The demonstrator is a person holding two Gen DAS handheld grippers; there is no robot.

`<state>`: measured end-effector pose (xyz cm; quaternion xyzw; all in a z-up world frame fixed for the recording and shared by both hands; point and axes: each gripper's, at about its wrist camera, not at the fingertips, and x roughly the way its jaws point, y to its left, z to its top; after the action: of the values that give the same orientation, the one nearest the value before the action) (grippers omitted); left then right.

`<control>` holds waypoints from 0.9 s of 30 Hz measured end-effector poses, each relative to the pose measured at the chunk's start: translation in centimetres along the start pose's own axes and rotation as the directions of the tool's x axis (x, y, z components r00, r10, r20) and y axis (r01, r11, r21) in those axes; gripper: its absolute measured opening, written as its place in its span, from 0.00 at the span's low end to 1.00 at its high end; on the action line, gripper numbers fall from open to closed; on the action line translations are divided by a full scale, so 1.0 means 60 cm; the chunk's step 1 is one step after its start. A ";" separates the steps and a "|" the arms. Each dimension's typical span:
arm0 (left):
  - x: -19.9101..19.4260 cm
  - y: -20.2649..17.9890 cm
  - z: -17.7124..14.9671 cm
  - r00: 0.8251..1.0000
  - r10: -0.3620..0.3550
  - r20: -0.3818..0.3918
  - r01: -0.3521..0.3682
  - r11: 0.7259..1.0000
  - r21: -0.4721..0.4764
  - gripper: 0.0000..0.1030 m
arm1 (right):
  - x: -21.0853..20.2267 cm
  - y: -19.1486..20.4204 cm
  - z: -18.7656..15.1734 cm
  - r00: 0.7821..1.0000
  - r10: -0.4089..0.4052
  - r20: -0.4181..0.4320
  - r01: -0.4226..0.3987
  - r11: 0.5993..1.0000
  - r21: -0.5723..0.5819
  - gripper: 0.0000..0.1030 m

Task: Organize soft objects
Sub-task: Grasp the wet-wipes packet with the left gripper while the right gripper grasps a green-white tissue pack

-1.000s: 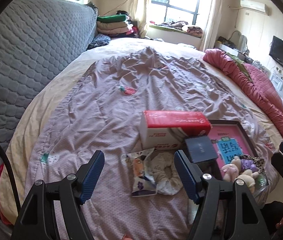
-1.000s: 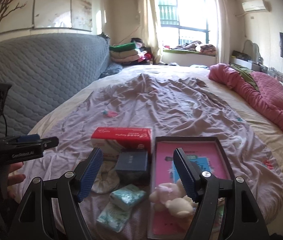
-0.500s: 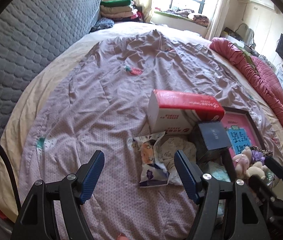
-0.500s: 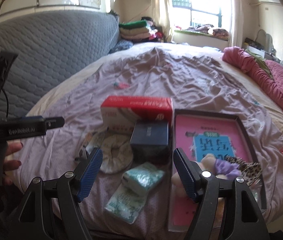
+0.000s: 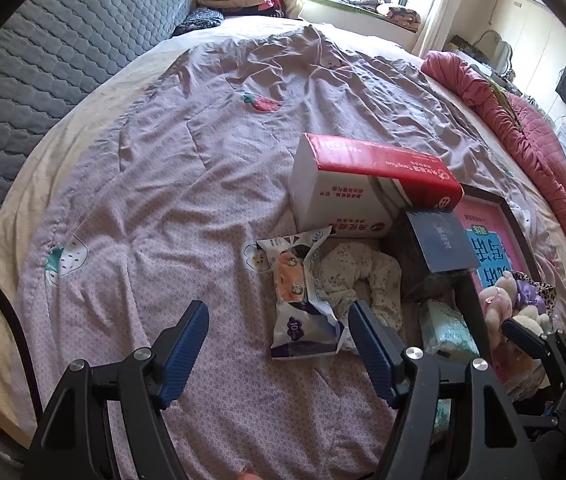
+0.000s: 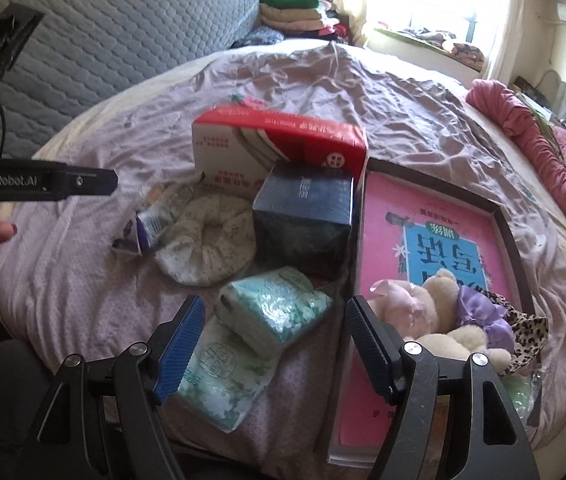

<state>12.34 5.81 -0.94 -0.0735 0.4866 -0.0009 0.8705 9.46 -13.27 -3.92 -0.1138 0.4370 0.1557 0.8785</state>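
Both tools held wide open and empty above the bed [image 5: 131, 184]: right tool [image 6: 273, 344] over the tissue packs [image 6: 275, 312], left tool [image 5: 277, 344] near a wrapper [image 5: 303, 304], with cloth cap [image 6: 207, 236], boxes [image 6: 279, 148] and tray [image 6: 507, 232] of plush toys [image 6: 435, 312] beyond.

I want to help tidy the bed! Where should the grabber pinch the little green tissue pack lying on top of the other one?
Probably across its short middle, coming down from above. The green tissue pack lies tilted on the flatter pack, so its long sides are free. The right gripper is open just in front of it. It looks squashy, so a gentle pinch is likely enough.
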 end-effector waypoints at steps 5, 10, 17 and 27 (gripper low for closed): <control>0.009 -0.004 -0.002 1.000 -0.016 -0.006 0.016 1.000 -0.005 0.70 | 0.013 0.000 -0.006 1.000 -0.015 -0.019 0.014 1.000 -0.024 0.73; 0.018 -0.013 -0.006 1.000 0.002 -0.013 -0.002 1.000 0.018 0.70 | 0.025 0.008 -0.007 0.999 -0.021 -0.026 0.019 0.997 -0.075 0.73; 0.030 -0.019 -0.007 1.000 -0.017 -0.023 0.018 1.000 0.019 0.69 | 0.054 0.021 -0.012 0.994 -0.103 -0.039 0.094 0.977 -0.189 0.73; 0.063 -0.011 -0.004 0.998 -0.010 -0.058 0.010 1.000 -0.006 0.70 | 0.081 0.023 -0.001 0.995 -0.095 -0.008 0.090 0.970 -0.225 0.63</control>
<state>14.19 4.86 -4.18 -0.0784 0.5113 -0.0061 0.8558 11.65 -11.19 -7.93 -0.2340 0.4192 0.1618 0.8622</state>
